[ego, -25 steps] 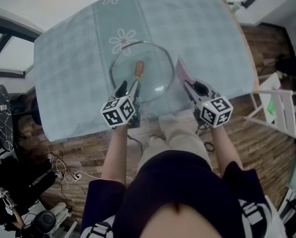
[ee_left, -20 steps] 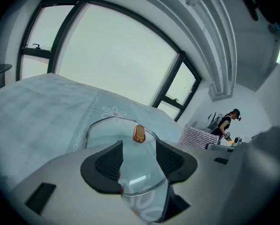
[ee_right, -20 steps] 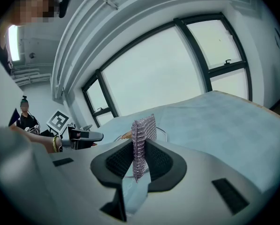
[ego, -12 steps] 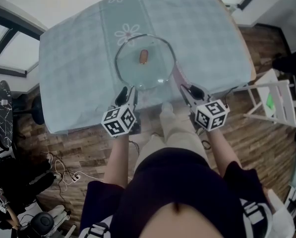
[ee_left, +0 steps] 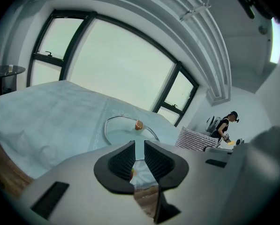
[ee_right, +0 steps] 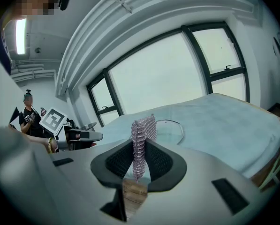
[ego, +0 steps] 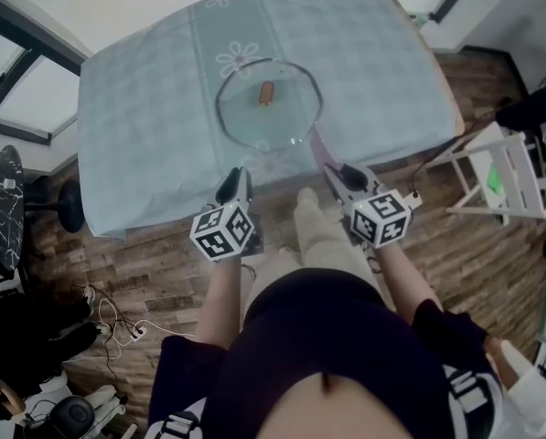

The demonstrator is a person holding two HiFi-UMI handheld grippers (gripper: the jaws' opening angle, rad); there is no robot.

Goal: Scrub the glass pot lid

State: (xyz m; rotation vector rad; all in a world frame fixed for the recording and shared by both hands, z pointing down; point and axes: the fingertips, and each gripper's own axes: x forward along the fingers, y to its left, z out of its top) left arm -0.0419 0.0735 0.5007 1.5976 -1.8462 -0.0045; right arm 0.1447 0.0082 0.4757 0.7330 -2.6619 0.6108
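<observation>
The glass pot lid (ego: 286, 122) with its brown knob (ego: 267, 92) lies flat on the pale blue tablecloth (ego: 144, 108); it also shows ahead in the left gripper view as the lid (ee_left: 118, 134). Both grippers hang off the table's near edge, apart from the lid. My left gripper (ego: 235, 183) has just been closing its jaws; a narrow gap is left, with nothing between them. My right gripper (ego: 338, 174) is shut on a pinkish mesh scrubbing cloth (ee_right: 142, 135), which stands upright between its pads and reaches toward the lid's near rim (ego: 320, 144).
The table's near edge lies just ahead of both grippers, with wooden floor below. A white folding rack (ego: 506, 176) stands at the right and a dark round stool (ego: 5, 208) at the left. Cables (ego: 117, 323) lie on the floor. A person (ee_left: 223, 125) stands far off.
Both grippers have drawn back from the lid to beyond the table's near edge. The left gripper's jaws have narrowed and it has left the lid. The right gripper keeps the cloth.
</observation>
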